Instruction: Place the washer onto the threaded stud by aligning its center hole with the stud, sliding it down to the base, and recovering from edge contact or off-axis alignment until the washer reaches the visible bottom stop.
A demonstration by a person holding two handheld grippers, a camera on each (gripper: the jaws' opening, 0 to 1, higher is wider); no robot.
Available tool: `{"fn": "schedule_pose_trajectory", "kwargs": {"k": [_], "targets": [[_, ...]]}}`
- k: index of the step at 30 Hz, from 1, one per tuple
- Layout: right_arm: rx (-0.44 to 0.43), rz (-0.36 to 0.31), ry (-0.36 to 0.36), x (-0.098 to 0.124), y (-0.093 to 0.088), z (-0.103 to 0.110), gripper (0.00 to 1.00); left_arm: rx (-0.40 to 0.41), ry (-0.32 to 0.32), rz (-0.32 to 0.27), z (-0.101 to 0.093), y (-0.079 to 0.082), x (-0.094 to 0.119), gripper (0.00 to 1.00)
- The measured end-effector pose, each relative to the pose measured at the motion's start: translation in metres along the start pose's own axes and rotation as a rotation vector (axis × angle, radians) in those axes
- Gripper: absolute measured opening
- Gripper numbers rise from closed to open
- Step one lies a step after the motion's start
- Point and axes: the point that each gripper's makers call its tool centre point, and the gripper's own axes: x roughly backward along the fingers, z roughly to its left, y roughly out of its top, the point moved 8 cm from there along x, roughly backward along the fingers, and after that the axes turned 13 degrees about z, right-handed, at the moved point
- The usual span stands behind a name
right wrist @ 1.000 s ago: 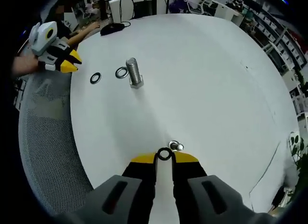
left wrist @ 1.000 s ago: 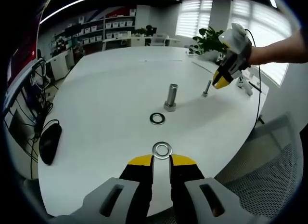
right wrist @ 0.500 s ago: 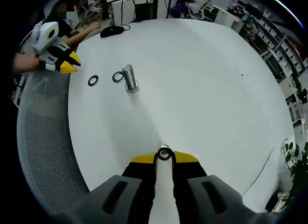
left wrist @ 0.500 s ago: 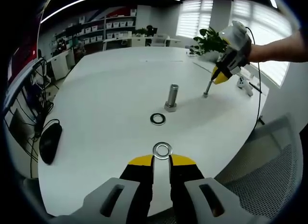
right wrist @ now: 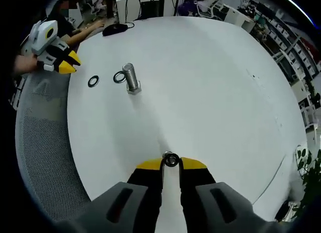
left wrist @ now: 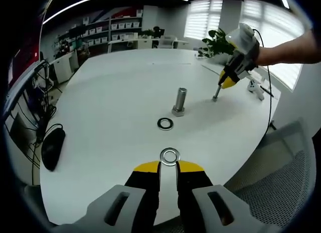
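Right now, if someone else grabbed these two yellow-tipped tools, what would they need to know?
Right gripper: jaws closed on a small washer, held right over the top of the thin threaded stud; whether the hole is on the stud cannot be told.
Left gripper: low over the table, jaws nearly closed and holding nothing, tips just behind a silver washer lying flat.
A dark washer lies beside the big bolt standing mid-table.
Done: washer brought to the stud.
Left: centre it, slide it down to the base.

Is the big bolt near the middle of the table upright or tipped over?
Upright. In the left gripper view the big bolt stands on its hex head, threaded shank pointing up, on the white table, a dark washer lying beside it.
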Motion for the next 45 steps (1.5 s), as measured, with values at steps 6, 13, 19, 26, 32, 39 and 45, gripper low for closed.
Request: {"fn": "schedule_pose_trajectory", "kwargs": {"k": [6,13,19,26,32,39,45], "targets": [[0.005,0.017,0.009,-0.009,0.002,-0.004,0.14,0.003,0.0,0.004,0.001,0.0,-0.001,0.1],[0.016,0.047,0.025,-0.023,0.001,-0.003,0.14,0.002,0.002,0.005,0.001,0.0,-0.001,0.1],[0.028,0.068,0.031,-0.031,0.001,-0.001,0.14,0.004,0.002,0.004,0.0,0.0,-0.001,0.1],[0.033,0.082,0.043,-0.038,0.0,-0.001,0.14,0.007,0.004,0.015,0.001,-0.001,-0.003,0.1],[0.04,0.084,0.049,-0.04,0.0,-0.001,0.15,0.005,0.003,0.02,0.001,-0.001,-0.004,0.1],[0.056,0.073,0.05,-0.04,-0.001,0.002,0.18,0.004,0.004,0.02,0.001,-0.001,-0.003,0.1],[0.034,0.031,0.035,-0.036,-0.006,0.005,0.24,0.004,0.005,0.02,0.001,-0.001,-0.003,0.1]]}}
